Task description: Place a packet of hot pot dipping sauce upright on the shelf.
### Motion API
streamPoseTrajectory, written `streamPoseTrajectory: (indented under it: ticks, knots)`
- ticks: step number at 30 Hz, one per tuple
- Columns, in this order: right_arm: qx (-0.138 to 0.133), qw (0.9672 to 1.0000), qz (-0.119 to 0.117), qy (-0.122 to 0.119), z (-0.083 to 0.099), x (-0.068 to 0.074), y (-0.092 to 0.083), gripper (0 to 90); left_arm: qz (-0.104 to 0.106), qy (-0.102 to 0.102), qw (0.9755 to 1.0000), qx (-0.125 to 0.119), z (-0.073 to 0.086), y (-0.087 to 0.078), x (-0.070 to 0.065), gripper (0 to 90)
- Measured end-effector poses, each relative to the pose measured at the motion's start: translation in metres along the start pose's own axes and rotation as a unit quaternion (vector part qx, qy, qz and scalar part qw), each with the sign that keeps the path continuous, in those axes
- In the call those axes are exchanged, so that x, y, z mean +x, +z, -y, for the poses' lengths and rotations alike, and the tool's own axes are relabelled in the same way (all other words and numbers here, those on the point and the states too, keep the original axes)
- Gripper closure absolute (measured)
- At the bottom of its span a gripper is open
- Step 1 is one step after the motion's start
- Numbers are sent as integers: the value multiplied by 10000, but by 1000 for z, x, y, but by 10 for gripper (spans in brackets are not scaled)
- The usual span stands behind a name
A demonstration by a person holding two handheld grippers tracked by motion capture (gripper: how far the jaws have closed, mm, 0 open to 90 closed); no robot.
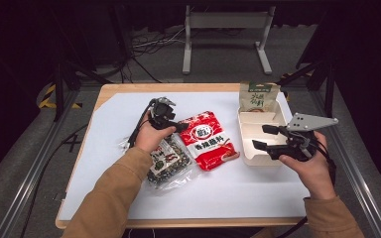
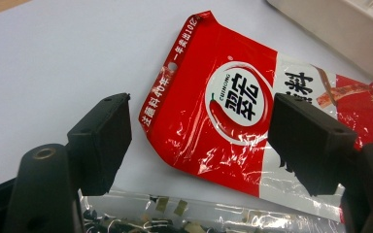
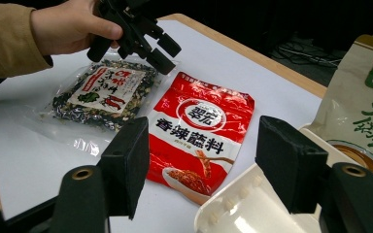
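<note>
Left hand-held gripper (image 1: 171,120), left of centre in the high view: jaws spread wide and empty, poised just above the top edge of the flat red foil seasoning packet (image 1: 207,140). In its own view the two black pads (image 2: 104,143) straddle the packet's upper left corner, apart from it. Right hand-held gripper (image 1: 268,138), at the right: jaws likewise released, holding nothing, beside the rim of the shallow cream plastic tray (image 1: 246,148).

The red packet lies flat on the white-covered bench (image 1: 119,124), between a clear bag of dark dried spices (image 1: 168,161) at lower left and the tray at right. A beige-and-green pouch (image 1: 258,97) stands in the tray's far end.

Handling, as judged: light, limp, glossy, probably slippery; best pinched at the sealed top edge or a corner, though whether that edge lifts off the bench is unclear.
</note>
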State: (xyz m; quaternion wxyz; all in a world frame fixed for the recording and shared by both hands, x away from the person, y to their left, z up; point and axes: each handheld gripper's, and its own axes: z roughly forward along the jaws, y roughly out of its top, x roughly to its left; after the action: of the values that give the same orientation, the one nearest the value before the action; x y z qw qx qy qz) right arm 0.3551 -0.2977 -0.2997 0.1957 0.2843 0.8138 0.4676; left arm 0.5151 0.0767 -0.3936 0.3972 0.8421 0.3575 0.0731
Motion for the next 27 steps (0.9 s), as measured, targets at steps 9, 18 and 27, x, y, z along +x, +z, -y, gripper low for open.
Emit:
streamPoseTrajectory:
  ticks: [9,18,27]
  knots:
    - [1,10000,63,36,5,3,-8,372,95,-216,9997,20,1,15,11,280]
    - [-7,10000,67,32,6,2,-10,371,30,-475,9986,236,6,31,23,284]
    - [-15,10000,68,65,7,1,-11,371,265,-577,9971,413,9,46,23,281]
